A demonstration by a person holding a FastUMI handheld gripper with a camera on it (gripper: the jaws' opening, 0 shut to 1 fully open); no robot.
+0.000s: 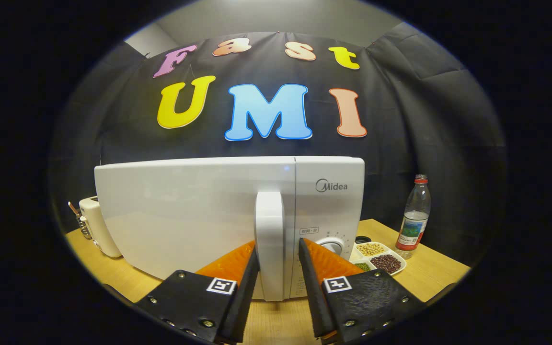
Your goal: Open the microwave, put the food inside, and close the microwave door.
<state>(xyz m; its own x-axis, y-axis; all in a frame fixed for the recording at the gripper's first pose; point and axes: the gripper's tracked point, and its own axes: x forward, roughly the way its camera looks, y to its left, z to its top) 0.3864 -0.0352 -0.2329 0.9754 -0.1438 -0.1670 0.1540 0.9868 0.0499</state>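
Gripper view shows the hand-held gripper (278, 249) with its two fingers apart, one on each side of the vertical door handle (270, 244) of the microwave (194, 211). The handle stands between the fingers, but I cannot tell whether either finger already touches it; a narrow gap seems to remain on the right side. In my judgement the fingers are placed like this so they can close on the handle and pull the door, which is shut now, so the opening step is not yet done. The microwave stands on the wooden bench (439, 273), with its control dial (332, 245) just beyond the right finger. Beside the microwave, to the right, lies a white divided dish (379, 256) with beans of different colours, probably the food to go inside. Near it stands a water bottle (414, 215). A white appliance (95, 225) stands to the left of the microwave.
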